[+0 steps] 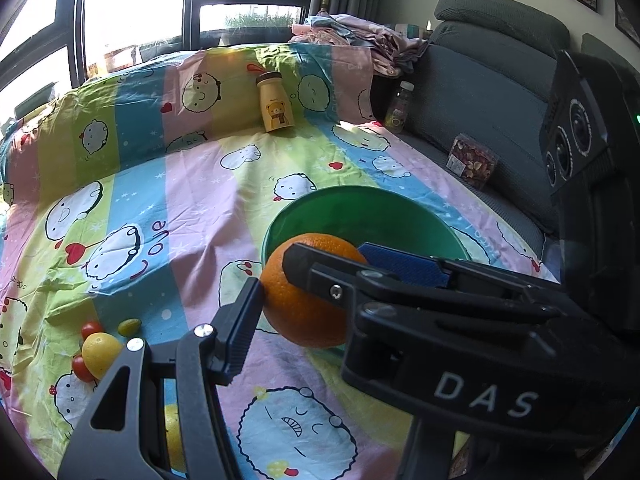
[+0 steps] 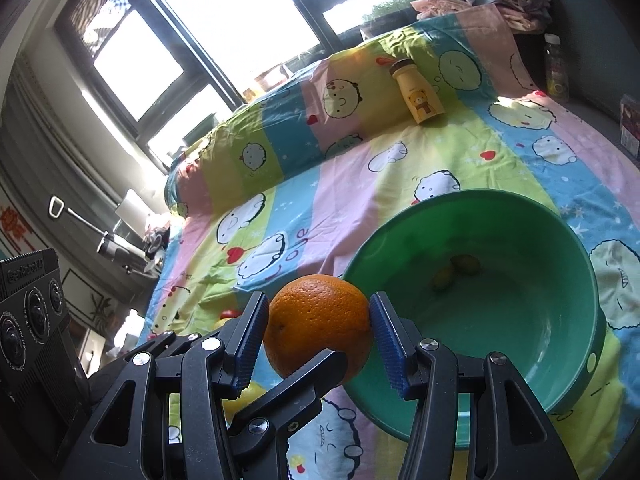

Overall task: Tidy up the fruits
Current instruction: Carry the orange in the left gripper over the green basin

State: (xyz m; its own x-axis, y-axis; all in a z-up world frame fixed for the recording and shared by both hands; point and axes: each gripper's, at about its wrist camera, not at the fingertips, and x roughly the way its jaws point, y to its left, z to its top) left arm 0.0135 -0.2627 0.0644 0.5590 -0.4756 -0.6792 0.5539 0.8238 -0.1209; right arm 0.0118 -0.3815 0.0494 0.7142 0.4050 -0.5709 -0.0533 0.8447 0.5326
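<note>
An orange [image 1: 308, 312] hangs just above the near left rim of a green bowl [image 1: 360, 194], held by both grippers at once. My left gripper [image 1: 308, 304] presses one finger [image 1: 240, 328] on its left side; the other finger is hidden behind the right gripper [image 1: 336, 256], which crosses from the right. In the right wrist view the right gripper [image 2: 318, 320] has a blue pad on each side of the orange [image 2: 316, 320], and one left finger [image 2: 304, 372] lies under it. Two small green fruits [image 2: 460, 266] lie in the bowl [image 2: 480, 196].
On the striped cartoon sheet at the near left lie a lemon [image 1: 100, 352], cherry tomatoes [image 1: 92, 328] and a small green fruit [image 1: 129, 326]. A yellow bear bottle [image 1: 275, 102] stands at the back. A clear bottle [image 1: 399, 106] and a nut box [image 1: 472, 162] rest against the grey sofa.
</note>
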